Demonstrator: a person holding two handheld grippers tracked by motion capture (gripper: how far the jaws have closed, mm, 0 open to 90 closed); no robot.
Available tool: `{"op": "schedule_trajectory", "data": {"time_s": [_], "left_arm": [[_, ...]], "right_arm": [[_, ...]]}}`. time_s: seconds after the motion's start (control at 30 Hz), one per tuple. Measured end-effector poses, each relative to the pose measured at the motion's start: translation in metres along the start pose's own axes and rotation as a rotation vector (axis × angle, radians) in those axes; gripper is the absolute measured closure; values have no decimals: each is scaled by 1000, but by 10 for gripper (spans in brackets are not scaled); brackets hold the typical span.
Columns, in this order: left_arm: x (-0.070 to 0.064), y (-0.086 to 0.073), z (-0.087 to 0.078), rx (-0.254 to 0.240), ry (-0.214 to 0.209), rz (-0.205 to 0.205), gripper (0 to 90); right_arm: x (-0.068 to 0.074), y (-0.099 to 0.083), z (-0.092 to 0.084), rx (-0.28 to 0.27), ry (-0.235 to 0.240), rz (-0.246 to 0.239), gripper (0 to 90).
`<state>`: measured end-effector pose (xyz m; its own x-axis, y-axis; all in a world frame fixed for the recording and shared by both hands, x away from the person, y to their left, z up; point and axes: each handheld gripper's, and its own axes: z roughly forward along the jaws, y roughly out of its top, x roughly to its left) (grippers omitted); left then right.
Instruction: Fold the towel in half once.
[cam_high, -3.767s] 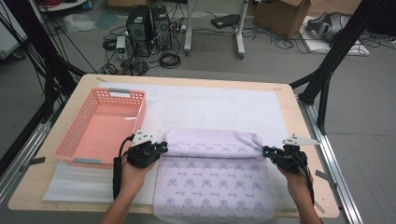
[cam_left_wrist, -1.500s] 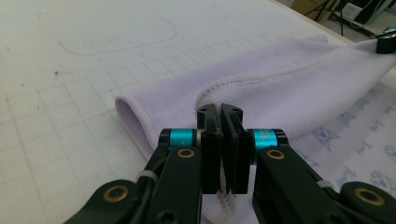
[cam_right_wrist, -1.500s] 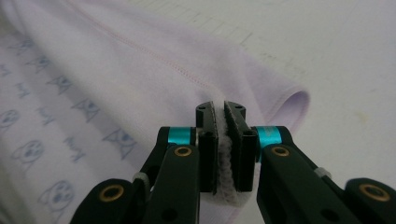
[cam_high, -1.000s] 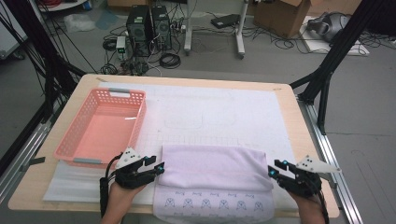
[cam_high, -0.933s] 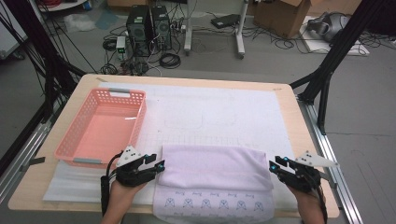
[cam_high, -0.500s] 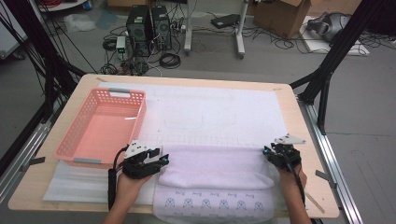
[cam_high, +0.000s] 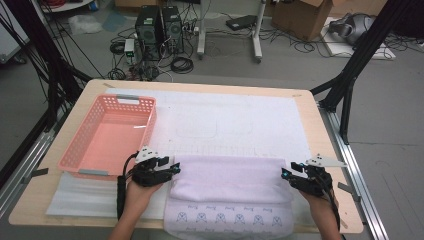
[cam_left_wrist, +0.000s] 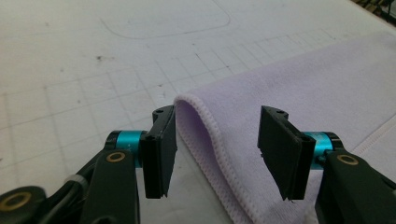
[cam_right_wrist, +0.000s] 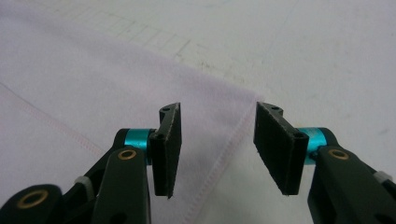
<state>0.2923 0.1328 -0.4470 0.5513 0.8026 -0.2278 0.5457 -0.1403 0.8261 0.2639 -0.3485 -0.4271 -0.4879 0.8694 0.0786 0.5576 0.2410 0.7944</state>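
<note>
A lavender towel (cam_high: 230, 180) lies folded on the white mat, with a printed strip showing along its near edge. My left gripper (cam_high: 172, 167) is at the towel's left end. In the left gripper view, the left gripper (cam_left_wrist: 217, 126) has just been opening, and the towel's looped corner (cam_left_wrist: 196, 116) sits loose between the pads. My right gripper (cam_high: 287, 175) is at the towel's right end. In the right gripper view, the right gripper (cam_right_wrist: 217, 121) has also just been opening. The towel's stitched hem (cam_right_wrist: 233, 135) lies flat between its pads, untouched.
A pink plastic basket (cam_high: 107, 135) stands empty on the table's left half, just beyond my left hand. The white gridded mat (cam_high: 235, 120) stretches bare behind the towel. The table's front edge (cam_high: 90, 222) is close to both forearms.
The towel's far edge has been drawn toward the person into a fold. Both hands then shifted back up the table a little, and both pairs of jaws have spread off the cloth.
</note>
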Motion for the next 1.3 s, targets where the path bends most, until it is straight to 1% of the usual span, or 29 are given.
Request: {"op": "schedule_trajectory", "data": {"time_s": [0.03, 0.1, 0.17, 0.2, 0.27, 0.3, 0.37, 0.4, 0.43, 0.5, 0.53, 0.6, 0.67, 0.7, 0.73, 0.77, 0.83, 0.87, 0.9, 0.93, 0.97, 1.0, 1.03, 1.07, 1.1, 1.13, 1.17, 1.23, 1.3], "left_arm": [[-2, 1, 3, 18, 11, 22, 490], [-5, 1, 9, 45, 45, 46, 587], [-8, 1, 11, 51, 87, 76, 772], [-9, 2, 12, 39, 110, 92, 867], [-9, 4, 13, 21, 151, 111, 872], [-8, 4, 14, 24, 165, 106, 872], [-6, 4, 15, 33, 192, 81, 860], [-6, 5, 15, 30, 214, 70, 794], [-5, 4, 14, 29, 224, 58, 711], [-3, 3, 13, 51, 201, 39, 612], [-3, 3, 13, 64, 176, 29, 570], [-5, 1, 10, 72, 144, 31, 539], [-7, -2, 9, 72, 102, 34, 518], [-8, -2, 9, 74, 90, 43, 512], [-9, -3, 9, 76, 88, 55, 511], [-10, -3, 9, 78, 86, 64, 519], [-12, -3, 10, 82, 95, 78, 608], [-12, -3, 10, 85, 88, 72, 644], [-11, -3, 10, 84, 60, 50, 714], [-12, -2, 11, 87, 51, 39, 803], [-12, -2, 11, 88, 54, 40, 818], [-12, -2, 11, 88, 51, 33, 828], [-11, -2, 11, 84, 47, 17, 834], [-11, -2, 11, 80, 51, 6, 840], [-12, -2, 12, 70, 62, 5, 845], [-14, -1, 14, 63, 73, 8, 848], [-14, 1, 15, 56, 76, 9, 849], [-11, 8, 17, 41, 76, -15, 852], [-9, 15, 18, 16, 76, -23, 853]], "right_arm": [[-1, -2, -1, 3, 0, 13, 509], [-3, -3, -1, -1, -3, 22, 509], [-3, -3, -2, -4, -3, 24, 509], [-2, -3, -2, -5, -5, 21, 509], [-2, -3, -1, -2, -6, 16, 510], [-2, -3, -1, -2, -5, 17, 510], [-1, -3, 1, 5, -15, 8, 511], [-1, -4, 2, 11, -17, 11, 511], [-1, -5, 2, 14, -17, 13, 510], [-1, -5, 3, 20, -16, 13, 501], [-1, -5, 4, 21, -17, 16, 494], [-1, -6, 4, 27, -17, 16, 492], [0, -6, 5, 40, -10, 11, 521], [1, -6, 6, 42, -7, 4, 523], [1, -6, 7, 48, -1, 4, 530], [2, -6, 9, 56, 1, 3, 533], [2, -7, 13, 84, 5, -1, 548], [2, -8, 15, 110, 2, -8, 562], [3, -10, 17, 114, 1, -18, 569], [3, -10, 17, 115, 1, -13, 579], [2, -9, 17, 120, 5, -13, 603], [2, -9, 16, 123, 9, -12, 648], [2, -9, 16, 126, 24, -7, 723], [1, -9, 16, 128, 74, -3, 852], [3, -9, 17, 128, 74, -20, 856], [5, -7, 17, 134, 64, -48, 861], [5, -6, 17, 139, 62, -62, 863], [4, -4, 19, 128, 56, -65, 866], [1, 0, 20, 102, 43, -57, 867]]}}
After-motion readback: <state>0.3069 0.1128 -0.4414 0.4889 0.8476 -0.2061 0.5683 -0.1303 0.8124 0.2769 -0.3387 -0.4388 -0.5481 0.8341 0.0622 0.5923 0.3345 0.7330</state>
